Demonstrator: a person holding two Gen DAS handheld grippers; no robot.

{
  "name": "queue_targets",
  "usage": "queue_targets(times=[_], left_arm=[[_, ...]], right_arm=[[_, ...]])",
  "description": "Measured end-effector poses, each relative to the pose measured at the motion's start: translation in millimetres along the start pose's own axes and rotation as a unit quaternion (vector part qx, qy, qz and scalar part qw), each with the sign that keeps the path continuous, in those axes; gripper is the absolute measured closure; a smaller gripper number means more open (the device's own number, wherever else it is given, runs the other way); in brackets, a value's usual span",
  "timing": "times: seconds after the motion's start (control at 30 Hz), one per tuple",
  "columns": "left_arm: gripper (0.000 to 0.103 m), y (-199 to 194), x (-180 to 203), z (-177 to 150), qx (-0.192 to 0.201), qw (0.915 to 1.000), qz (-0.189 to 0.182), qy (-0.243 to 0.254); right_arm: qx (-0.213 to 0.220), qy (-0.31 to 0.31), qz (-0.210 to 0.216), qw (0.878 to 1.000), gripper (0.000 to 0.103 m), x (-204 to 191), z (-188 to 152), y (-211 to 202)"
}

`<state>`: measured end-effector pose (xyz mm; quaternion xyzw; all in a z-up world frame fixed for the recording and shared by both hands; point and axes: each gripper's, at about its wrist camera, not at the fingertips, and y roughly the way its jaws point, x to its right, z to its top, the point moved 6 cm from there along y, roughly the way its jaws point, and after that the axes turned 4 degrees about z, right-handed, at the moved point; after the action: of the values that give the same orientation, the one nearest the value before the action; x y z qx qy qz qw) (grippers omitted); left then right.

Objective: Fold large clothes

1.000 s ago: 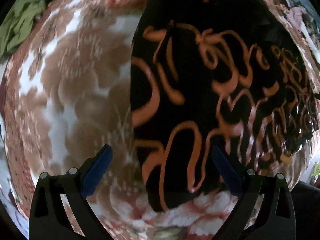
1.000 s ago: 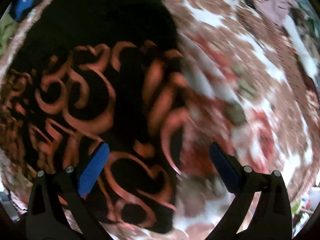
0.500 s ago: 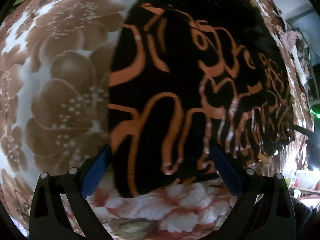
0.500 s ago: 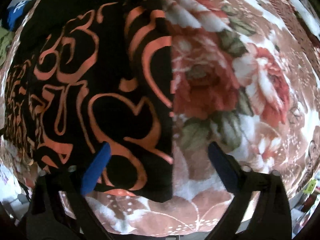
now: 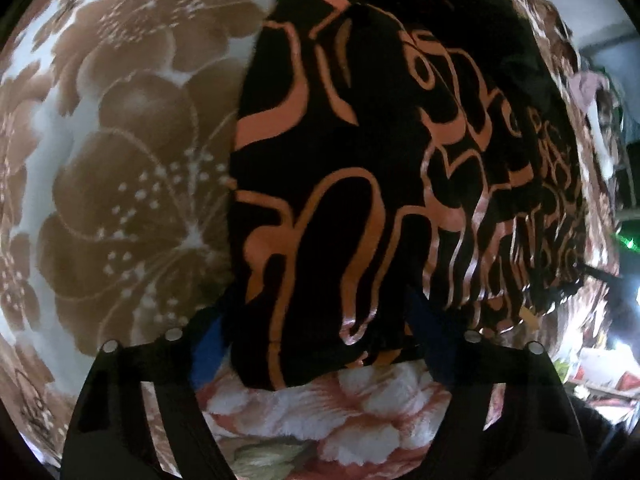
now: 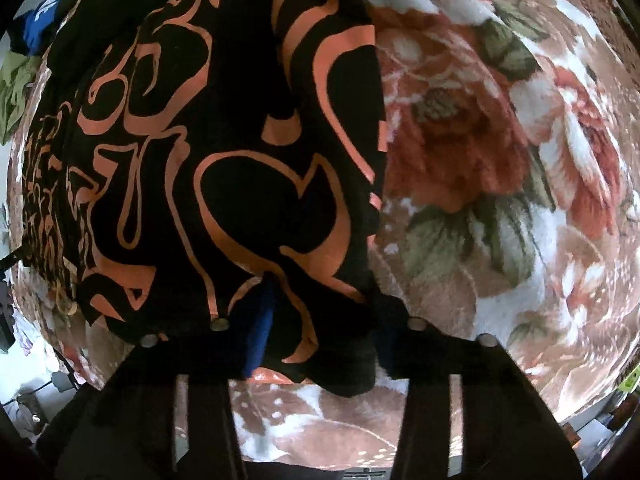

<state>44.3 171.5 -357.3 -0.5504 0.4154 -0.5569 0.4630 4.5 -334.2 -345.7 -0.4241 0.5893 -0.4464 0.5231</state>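
A black garment with orange swirl print (image 5: 360,168) lies spread on a floral blanket (image 5: 120,184). My left gripper (image 5: 320,340) straddles the garment's near left corner, its blue-padded fingers (image 5: 206,346) still apart with the cloth edge between them. In the right wrist view the same garment (image 6: 224,152) fills the left half. My right gripper (image 6: 320,328) has its jaws drawn in around the near right corner, and the cloth bunches between the fingers (image 6: 260,328).
The floral blanket (image 6: 500,168) covers the whole surface. A green cloth (image 6: 16,92) and a blue cloth (image 6: 38,24) lie at the far left edge. A pink garment (image 5: 588,88) lies at the far right. Clutter lies beyond the bed's right edge.
Both grippers have come down and forward onto the garment's near corners. The right jaws have narrowed around the cloth. The left jaws have narrowed a little.
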Motion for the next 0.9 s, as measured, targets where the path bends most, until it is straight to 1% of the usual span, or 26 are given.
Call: queue_targets(times=[0.03,0.13,0.2,0.27,0.33,0.37,0.43,0.47,0.53,0.6,0.67,0.77,0.9], left_arm=[[0.029,-0.8,-1.1,-1.0,-0.001,1.0,-0.001,-0.004],[0.035,-5.2,-7.5,-2.4,-0.004,1.0,-0.003,-0.001],[0.045,-5.2,-2.1,-2.1,-0.007,0.9999,-0.006,0.006],[0.068,-3.7,3.0,-3.0,-0.014,0.9996,0.009,0.023],[0.08,-2.8,7.6,-1.3,-0.018,0.9994,0.009,0.028],[0.084,-3.6,11.9,1.6,-0.016,0.9995,0.005,0.025],[0.086,-9.6,16.6,6.2,-0.011,0.9997,0.001,0.022],[0.088,-15.8,24.0,9.7,-0.003,0.9996,-0.007,0.028],[0.089,-28.8,33.4,15.1,0.008,0.9988,-0.024,0.042],[0.089,-43.2,53.8,24.1,0.021,0.997,-0.042,0.062],[0.09,-58.5,70.6,36.1,0.037,0.9953,-0.059,0.068],[0.09,-83.6,87.6,57.3,0.065,0.9916,-0.085,0.073],[0.09,-108.6,116.1,84.4,0.095,0.9858,-0.103,0.092]], right_arm=[[-0.002,-0.006,0.003,1.0,0.081,1.6,1.9,-0.5],[-0.006,-0.029,0.005,1.0,0.089,-3.8,4.3,-6.6],[-0.006,-0.038,0.005,0.999,0.091,-8.8,3.8,-8.5],[-0.007,-0.039,0.008,0.999,0.092,-10.9,2.7,-10.4],[-0.007,-0.037,0.011,0.999,0.093,-12.9,3.2,-12.0],[-0.006,-0.037,0.015,0.999,0.094,-14.7,5.4,-13.9],[0.001,-0.037,0.036,0.999,0.094,-26.2,10.4,-21.4],[0.005,-0.041,0.044,0.998,0.095,-18.8,16.6,-33.2],[0.017,-0.057,0.053,0.997,0.095,-31.1,21.6,-47.1],[0.028,-0.067,0.065,0.995,0.095,-44.7,28.0,-62.4],[0.039,-0.069,0.077,0.994,0.095,-49.9,35.4,-74.0],[0.061,-0.069,0.096,0.991,0.095,-53.2,60.9,-93.4],[0.087,-0.076,0.123,0.986,0.095,-73.1,88.0,-117.3]])
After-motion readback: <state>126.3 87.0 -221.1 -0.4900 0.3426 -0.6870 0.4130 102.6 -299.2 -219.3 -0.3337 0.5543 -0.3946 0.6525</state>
